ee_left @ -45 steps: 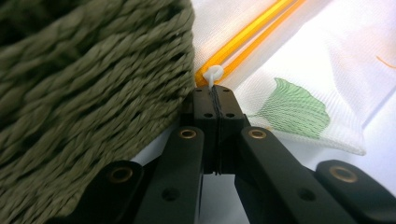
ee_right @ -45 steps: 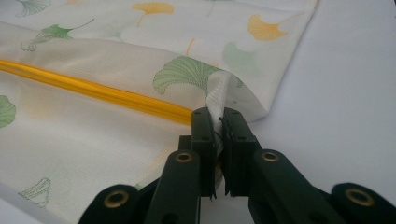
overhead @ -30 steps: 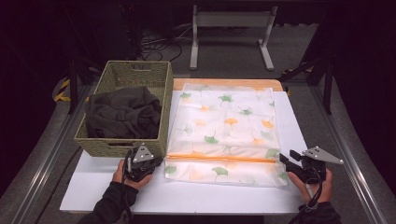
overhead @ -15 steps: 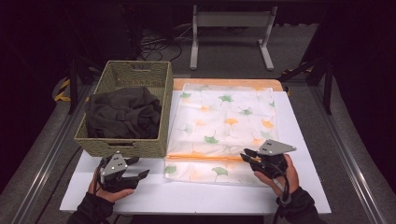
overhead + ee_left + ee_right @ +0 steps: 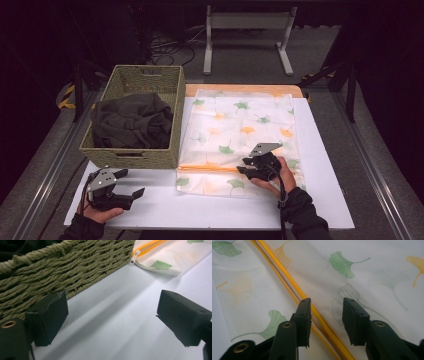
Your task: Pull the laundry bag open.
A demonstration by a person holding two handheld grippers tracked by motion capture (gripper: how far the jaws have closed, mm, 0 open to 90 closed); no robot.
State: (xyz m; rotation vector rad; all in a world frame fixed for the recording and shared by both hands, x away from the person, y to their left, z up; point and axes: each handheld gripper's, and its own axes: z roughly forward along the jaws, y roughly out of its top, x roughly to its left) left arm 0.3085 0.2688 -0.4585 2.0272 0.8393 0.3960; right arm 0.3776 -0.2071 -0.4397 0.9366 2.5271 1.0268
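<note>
The bag (image 5: 240,135) is white with green and orange leaves and an orange zipper (image 5: 294,287). The basket (image 5: 150,82) is olive, the cloth (image 5: 132,120) dark grey.

Rough woven wicker basket (image 5: 131,156); thin sheer fabric bag (image 5: 240,125).
</note>
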